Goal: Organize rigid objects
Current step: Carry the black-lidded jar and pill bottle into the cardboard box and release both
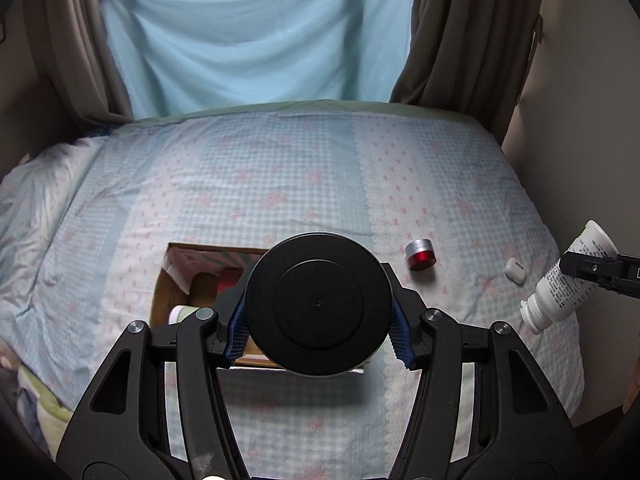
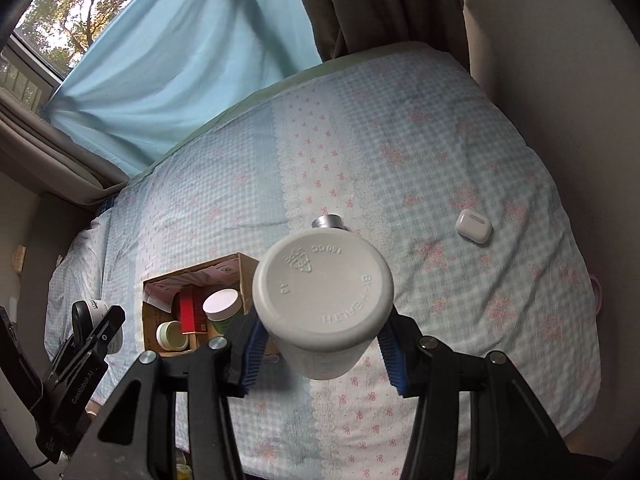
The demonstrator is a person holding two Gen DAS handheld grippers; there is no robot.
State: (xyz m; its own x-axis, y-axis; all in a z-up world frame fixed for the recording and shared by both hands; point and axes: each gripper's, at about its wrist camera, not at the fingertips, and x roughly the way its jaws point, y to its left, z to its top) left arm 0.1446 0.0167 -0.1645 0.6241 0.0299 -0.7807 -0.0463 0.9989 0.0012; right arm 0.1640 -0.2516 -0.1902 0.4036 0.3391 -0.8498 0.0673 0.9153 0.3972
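While several containers already sit in the cardboard box (image 2: pixel 192 280), each gripper grasps one more: left gripper (image 1: pixel 320 330) a black jar (image 1: pixel 318 304), right gripper (image 2: pixel 320 350) a white bottle (image 2: pixel 322 300). A red-and-silver jar (image 1: pixel 420 256) and white earbud case (image 2: pixel 474 226) remain on the bed (image 1: pixel 280 168).

Box (image 1: pixel 160 300) on bed (image 1: pixel 280 168); earbud case (image 1: pixel 515 268) right.

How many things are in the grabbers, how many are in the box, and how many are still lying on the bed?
In the grippers: 2, the black jar and the white bottle.
In the cardboard box: 3 visible, the white-lidded jar, the small pale green jar and the red box.
On the bed: 2, the red-and-silver jar and the earbud case.
Total: 7.
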